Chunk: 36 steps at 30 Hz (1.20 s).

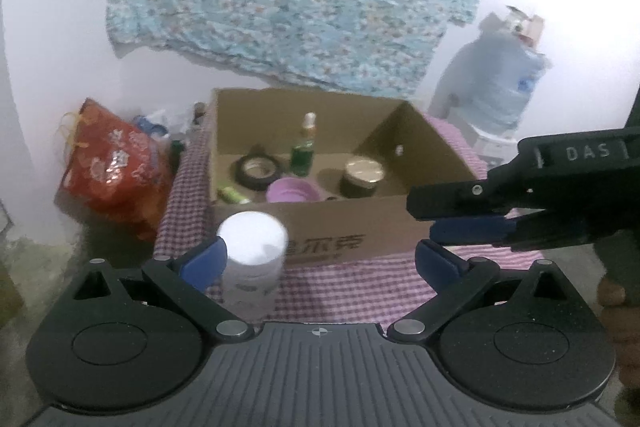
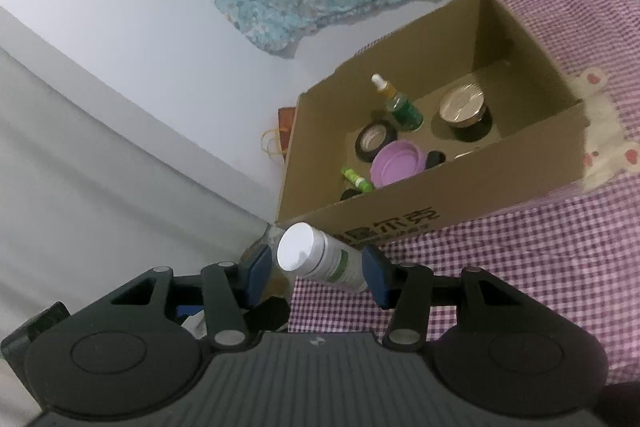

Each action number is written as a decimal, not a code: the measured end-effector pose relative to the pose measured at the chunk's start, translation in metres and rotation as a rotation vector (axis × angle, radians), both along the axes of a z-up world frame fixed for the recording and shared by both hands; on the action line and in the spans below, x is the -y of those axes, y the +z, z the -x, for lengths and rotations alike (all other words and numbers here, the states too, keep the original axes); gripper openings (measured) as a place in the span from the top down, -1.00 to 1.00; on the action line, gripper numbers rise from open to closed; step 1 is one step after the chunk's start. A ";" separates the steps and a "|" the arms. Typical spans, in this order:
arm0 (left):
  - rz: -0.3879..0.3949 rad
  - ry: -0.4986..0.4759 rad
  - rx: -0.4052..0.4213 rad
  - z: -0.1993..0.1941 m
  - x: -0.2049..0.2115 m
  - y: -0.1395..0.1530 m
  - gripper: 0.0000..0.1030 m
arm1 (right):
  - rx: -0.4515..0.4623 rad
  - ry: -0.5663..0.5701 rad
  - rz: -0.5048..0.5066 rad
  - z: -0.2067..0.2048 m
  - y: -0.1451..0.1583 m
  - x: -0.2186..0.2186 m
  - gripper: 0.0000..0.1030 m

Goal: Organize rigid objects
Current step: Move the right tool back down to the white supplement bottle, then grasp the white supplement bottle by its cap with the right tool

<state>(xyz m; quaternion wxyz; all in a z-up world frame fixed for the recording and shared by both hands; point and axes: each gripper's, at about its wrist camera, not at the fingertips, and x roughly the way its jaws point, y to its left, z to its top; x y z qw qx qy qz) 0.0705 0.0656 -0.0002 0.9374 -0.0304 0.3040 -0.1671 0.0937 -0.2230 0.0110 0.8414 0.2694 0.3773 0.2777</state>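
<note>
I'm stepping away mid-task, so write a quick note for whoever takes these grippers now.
Left gripper: wide open and holding nothing. The white bottle is by its left finger, not clamped.
Right gripper: partly open, empty, pointed towards that bottle.
Done: tape roll, green bottle, purple lid and jar are in the box.
Left: the white bottle is still outside, in front of the box; put it inside.
</note>
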 end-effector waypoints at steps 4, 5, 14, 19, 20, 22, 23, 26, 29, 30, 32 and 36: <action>0.002 0.038 -0.015 -0.010 -0.007 -0.012 -0.96 | -0.031 0.029 0.002 -0.016 -0.007 -0.020 -0.03; 0.003 0.043 -0.017 -0.013 -0.007 -0.015 -0.95 | -0.035 0.033 0.002 -0.019 -0.008 -0.024 -0.03; -0.052 0.093 -0.055 -0.042 -0.006 -0.040 -0.48 | -0.078 0.077 0.018 -0.058 -0.030 -0.064 -0.03; -0.040 0.099 -0.080 -0.049 -0.010 -0.047 -0.25 | -0.088 0.098 0.034 -0.070 -0.038 -0.079 -0.03; -0.037 0.100 -0.081 -0.049 -0.010 -0.047 -0.18 | -0.089 0.103 0.037 -0.072 -0.040 -0.082 -0.03; -0.027 0.105 -0.082 -0.049 -0.011 -0.048 -0.12 | -0.086 0.113 0.039 -0.074 -0.043 -0.085 -0.01; -0.026 0.107 -0.079 -0.048 -0.011 -0.048 -0.11 | -0.083 0.113 0.043 -0.074 -0.044 -0.087 0.00; -0.022 0.104 -0.075 -0.047 -0.009 -0.047 -0.09 | -0.074 0.112 0.033 -0.074 -0.045 -0.087 0.11; -0.024 0.085 -0.071 -0.043 -0.004 -0.045 -0.06 | -0.071 0.108 0.023 -0.073 -0.045 -0.083 0.14; -0.028 0.081 -0.068 -0.041 -0.001 -0.044 -0.06 | -0.069 0.107 0.020 -0.071 -0.045 -0.082 0.16; -0.029 0.072 -0.066 -0.040 0.004 -0.042 -0.04 | -0.068 0.099 0.017 -0.069 -0.044 -0.077 0.15; -0.018 0.041 -0.066 -0.037 0.013 -0.040 -0.03 | -0.065 0.075 0.009 -0.062 -0.041 -0.064 0.15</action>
